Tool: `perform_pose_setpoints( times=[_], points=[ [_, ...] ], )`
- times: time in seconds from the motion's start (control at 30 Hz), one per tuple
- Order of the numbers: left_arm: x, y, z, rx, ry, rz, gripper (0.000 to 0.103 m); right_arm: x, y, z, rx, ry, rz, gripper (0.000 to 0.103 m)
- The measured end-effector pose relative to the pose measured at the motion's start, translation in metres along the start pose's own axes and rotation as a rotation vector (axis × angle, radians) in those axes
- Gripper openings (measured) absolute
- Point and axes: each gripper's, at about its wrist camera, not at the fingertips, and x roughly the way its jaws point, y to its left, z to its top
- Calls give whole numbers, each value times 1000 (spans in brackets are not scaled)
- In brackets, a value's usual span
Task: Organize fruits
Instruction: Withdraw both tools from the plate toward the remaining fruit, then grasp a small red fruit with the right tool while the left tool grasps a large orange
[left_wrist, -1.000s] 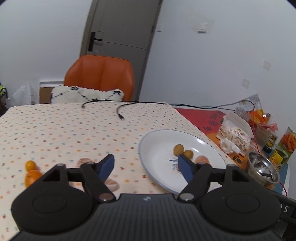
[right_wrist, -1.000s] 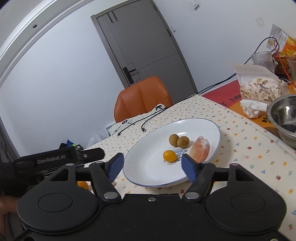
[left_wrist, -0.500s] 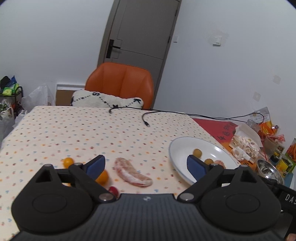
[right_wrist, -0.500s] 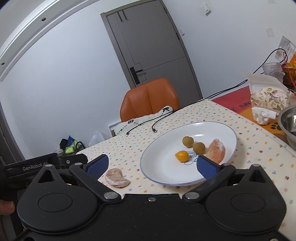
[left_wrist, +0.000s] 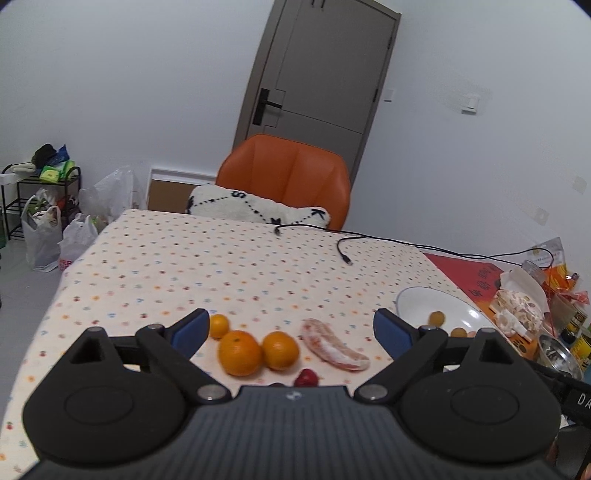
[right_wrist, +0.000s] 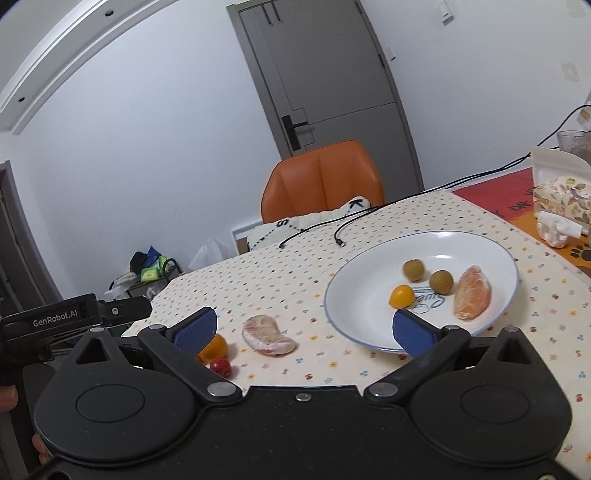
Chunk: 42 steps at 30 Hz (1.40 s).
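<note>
- Fingers of the left gripper (left_wrist: 291, 328) stand wide apart with nothing between them, hovering above the table (left_wrist: 166, 266).
- Fingers of the right gripper (right_wrist: 304, 328) are likewise spread wide and empty, one blue pad over the near rim of the white plate (right_wrist: 354, 284).
- Just ahead of the left gripper lie a small red fruit (left_wrist: 306, 377), two oranges (left_wrist: 240, 352) touching side by side, a small kumquat (left_wrist: 218, 325) behind them, and a peeled pomelo segment (left_wrist: 334, 349) to their right.
- On the plate sit a kumquat (right_wrist: 402, 296), two brown longans (right_wrist: 413, 269) and a peeled orange piece (right_wrist: 472, 292).
- Farther back, black cables (left_wrist: 343, 247) cross the cloth, with an orange chair (left_wrist: 284, 173) and a grey door (left_wrist: 321, 74) beyond.
</note>
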Motion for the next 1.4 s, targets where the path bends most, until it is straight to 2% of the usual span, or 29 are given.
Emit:
perform_pose_setpoints(
  times=[0.53, 0.8, 0.87, 1.03, 1.4],
  points=[
    [-13, 42, 5, -34, -11, 79, 94, 16, 27, -6, -48, 50, 24, 103],
    [-7, 55, 0, -52, 8, 86, 94, 27, 39, -11, -78, 66, 62, 102],
    [-5, 57, -2, -55, 8, 86, 94, 31, 41, -12, -82, 72, 71, 100],
    [5, 60, -8, -62, 17, 92, 94, 43, 44, -16, -77, 107, 87, 82],
    [31, 62, -15, -76, 54, 60, 86, 66, 49, -23, -58, 169, 141, 61]
  ],
)
